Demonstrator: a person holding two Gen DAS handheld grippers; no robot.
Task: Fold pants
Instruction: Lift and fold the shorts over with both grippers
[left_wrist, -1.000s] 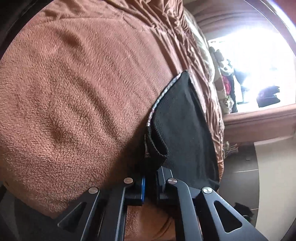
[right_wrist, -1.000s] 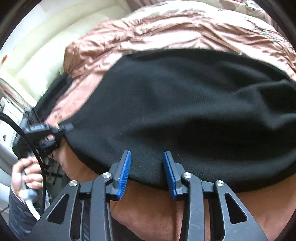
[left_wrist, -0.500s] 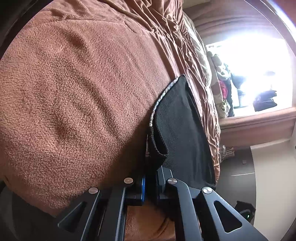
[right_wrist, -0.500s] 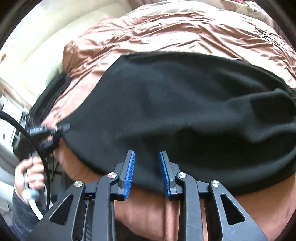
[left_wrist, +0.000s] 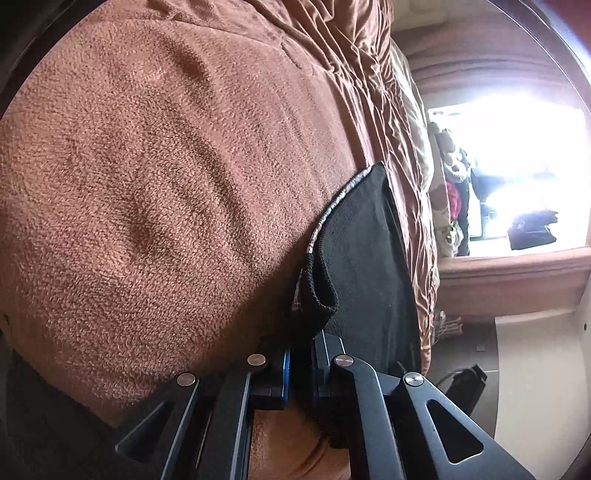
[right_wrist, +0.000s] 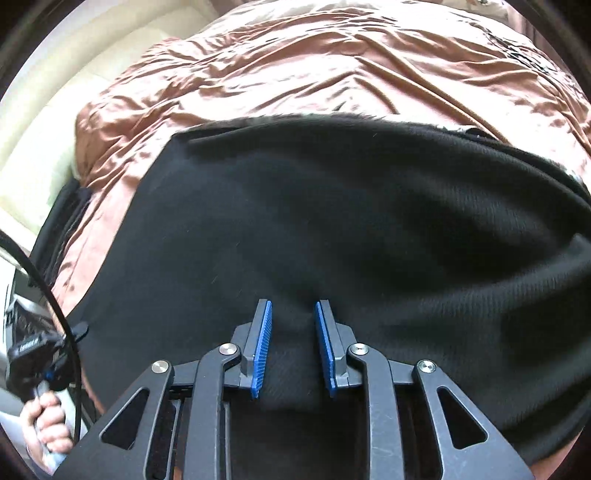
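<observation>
**Second grip going onto the pants at the bed's near edge**

Brown fleece blanket covers the bed, with a wrinkled satin spread beyond it and a bright window past the far side. Taking the blanket as the landmark, the black pants lie spread flat across it, reaching to its near edge, where both tools work.

At the corner of the pants nearest the blanket's bare stretch, the left tool is clamped tight on a rolled black hem with patterned trim; its pads have no visible gap.

The right tool sits further along the blanket's near edge. Its jaws have just been closing and now stand narrow, with a raised ridge of black cloth between the blue pads. The pads do not clearly press on the cloth yet, so this grip looks unfinished.

To do this step well, the right tool probably needs to finish closing on that ridge with the pads reaching past the edge, so every layer is caught rather than only the top one. The left tool should likely stay fixed and keep the hem taut, since slack between the two grips would wrinkle the fold. Both corners would then best lift together, level with each other, so the far half stays flat on the blanket. Thick knit may slip from a shallow pinch.
</observation>
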